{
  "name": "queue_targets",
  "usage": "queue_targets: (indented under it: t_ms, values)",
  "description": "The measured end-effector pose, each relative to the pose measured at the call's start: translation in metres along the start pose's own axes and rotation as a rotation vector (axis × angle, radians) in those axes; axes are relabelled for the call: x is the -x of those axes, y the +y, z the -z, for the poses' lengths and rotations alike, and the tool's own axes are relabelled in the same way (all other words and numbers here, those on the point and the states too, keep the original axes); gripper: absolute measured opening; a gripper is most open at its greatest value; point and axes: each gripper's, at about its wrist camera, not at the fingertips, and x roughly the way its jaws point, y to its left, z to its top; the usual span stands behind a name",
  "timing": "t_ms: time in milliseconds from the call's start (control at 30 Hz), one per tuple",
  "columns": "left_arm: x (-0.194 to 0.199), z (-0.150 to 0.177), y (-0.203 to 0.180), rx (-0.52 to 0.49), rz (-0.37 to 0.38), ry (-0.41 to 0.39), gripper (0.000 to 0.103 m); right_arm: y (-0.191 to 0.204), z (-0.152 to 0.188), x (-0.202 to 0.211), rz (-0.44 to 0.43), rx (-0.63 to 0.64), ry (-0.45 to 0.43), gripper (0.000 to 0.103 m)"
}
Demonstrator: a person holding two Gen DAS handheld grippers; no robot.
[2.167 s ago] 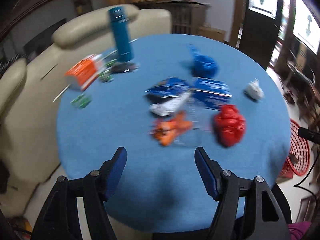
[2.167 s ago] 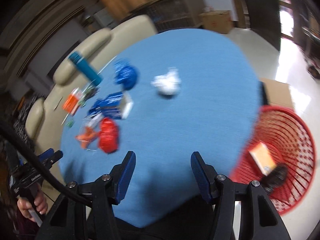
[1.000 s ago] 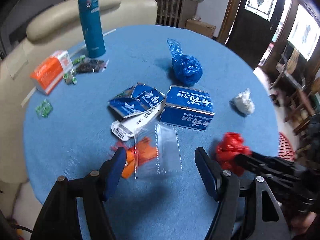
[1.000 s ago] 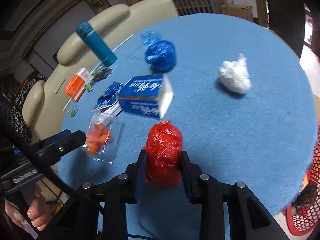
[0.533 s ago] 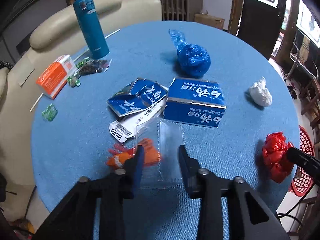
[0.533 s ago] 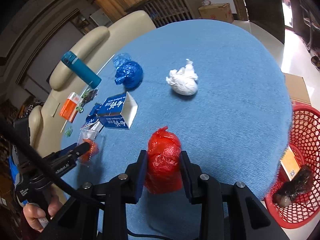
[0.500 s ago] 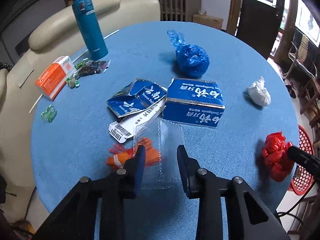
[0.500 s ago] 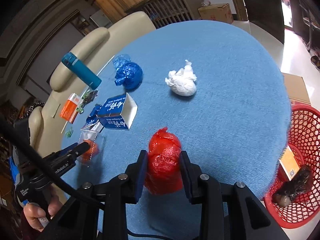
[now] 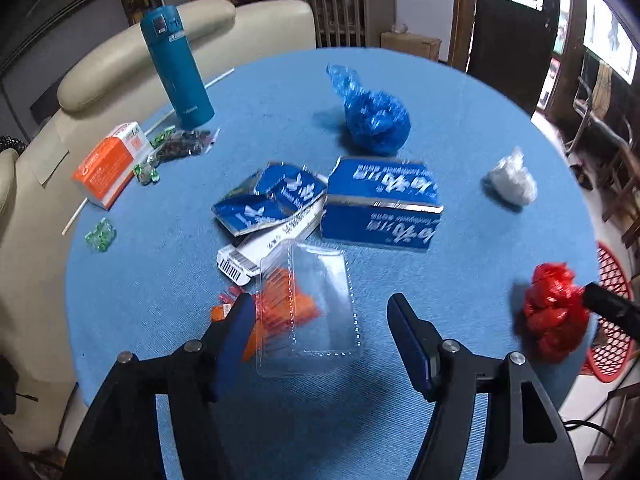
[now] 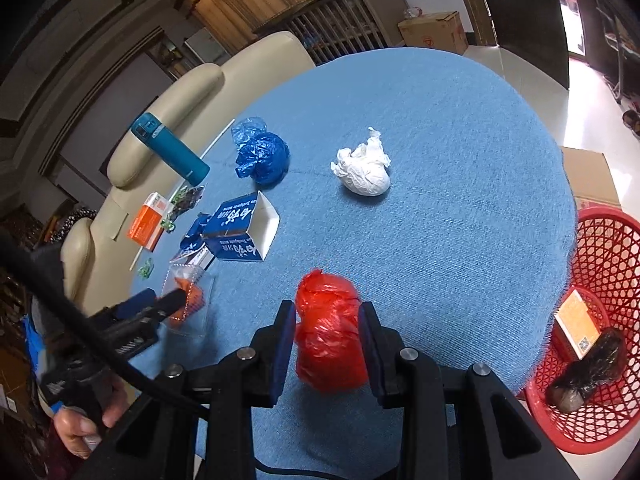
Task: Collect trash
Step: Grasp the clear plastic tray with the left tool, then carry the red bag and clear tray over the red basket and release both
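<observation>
Since a moment ago our left gripper (image 9: pixel 320 320) jaws have been opening again around the clear plastic tray (image 9: pixel 308 304). Our right gripper (image 10: pixel 327 340) is clamping the red bag (image 10: pixel 328 340) over the tabletop (image 10: pixel 440 200); next we are carrying it to the red basket (image 10: pixel 600 248).

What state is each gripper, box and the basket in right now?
Right gripper: shut on the red bag.
Left gripper: open, jaws just reopened around the clear plastic tray.
Blue box: on its side, end open.
Red basket: holds trash.
</observation>
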Motion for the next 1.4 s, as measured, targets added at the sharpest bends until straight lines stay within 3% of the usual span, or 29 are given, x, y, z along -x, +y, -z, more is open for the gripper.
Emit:
queue_targets:
  t_ms: [133,200,233,367,467,667,1033,1400]
  values:
    - [-0.013,0.006,0.007,0.025,-0.005,0.020,0.069,-0.003,0.000,-0.004,-0.014,-0.025,0.018,0.040]
    - [-0.014,0.008,0.010,0.033,0.009,0.013,0.062,-0.003,0.001,-0.008,0.003,-0.026,0.027,0.068]
    - [-0.013,0.009,0.011,0.034,0.021,0.008,0.057,-0.003,0.002,-0.009,0.001,-0.030,0.025,0.068]
    - [-0.010,0.009,0.017,0.044,0.059,-0.017,0.054,0.007,0.008,-0.016,0.004,0.024,0.026,0.066]
    - [-0.005,0.009,0.020,0.054,0.081,-0.031,0.051,0.016,0.015,-0.029,0.041,0.102,0.074,0.041]
    - [0.020,0.009,0.017,0.037,0.118,-0.081,0.050,0.018,0.015,-0.017,0.041,0.119,0.014,0.040]
    - [0.095,-0.006,-0.033,-0.101,0.193,-0.231,0.050,0.006,0.003,0.032,0.015,0.084,-0.114,0.040]
    - [0.124,-0.009,-0.116,-0.281,0.300,-0.233,0.050,-0.059,0.004,0.096,0.088,-0.033,-0.250,0.040]
